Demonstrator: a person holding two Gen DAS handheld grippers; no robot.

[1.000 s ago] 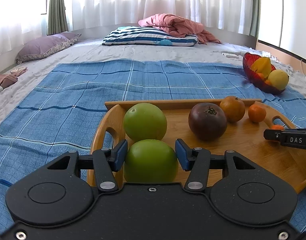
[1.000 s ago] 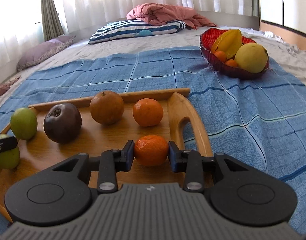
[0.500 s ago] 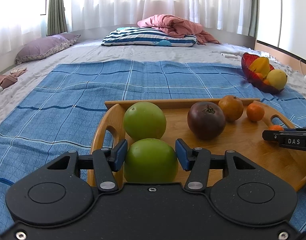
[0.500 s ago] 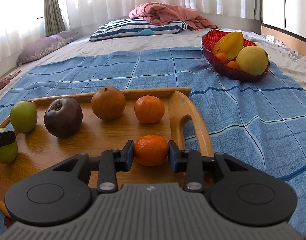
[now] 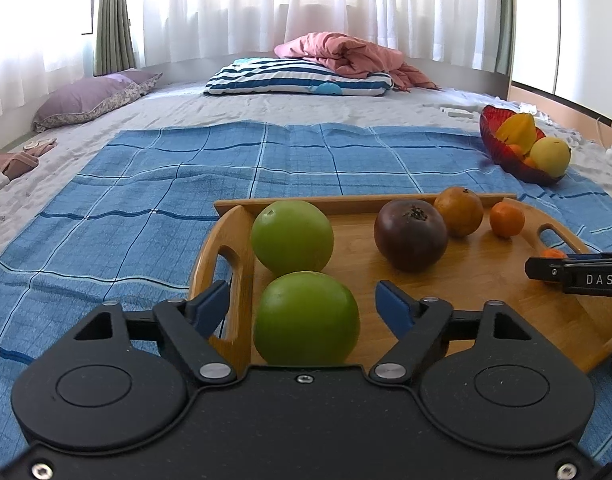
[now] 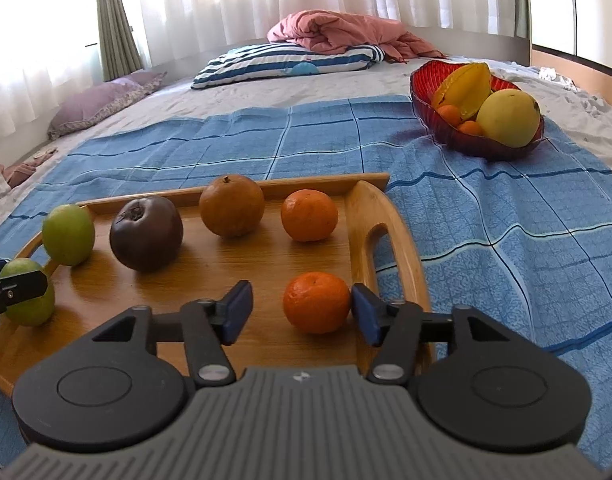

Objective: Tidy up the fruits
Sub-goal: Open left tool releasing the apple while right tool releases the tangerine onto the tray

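Note:
A wooden tray (image 5: 486,284) (image 6: 234,280) lies on a blue checked cloth. My left gripper (image 5: 304,300) is open around a green apple (image 5: 306,318) that rests on the tray's left end; the pads stand clear of it. A second green apple (image 5: 292,238), a dark purple fruit (image 5: 410,236), a brown fruit (image 5: 459,212) and a tangerine (image 5: 506,220) sit behind. My right gripper (image 6: 300,308) is open around another tangerine (image 6: 316,302) on the tray's right end; the right pad is next to it, the left pad apart.
A red glass bowl (image 6: 426,92) with a star fruit, a yellow fruit and small oranges stands far right on the cloth (image 6: 506,240). A striped pillow (image 5: 298,78), a pink blanket and a purple pillow (image 5: 86,100) lie at the back of the bed.
Both grippers have opened. The left let go of the green apple and the right let go of the tangerine; both fruits now rest on the tray.

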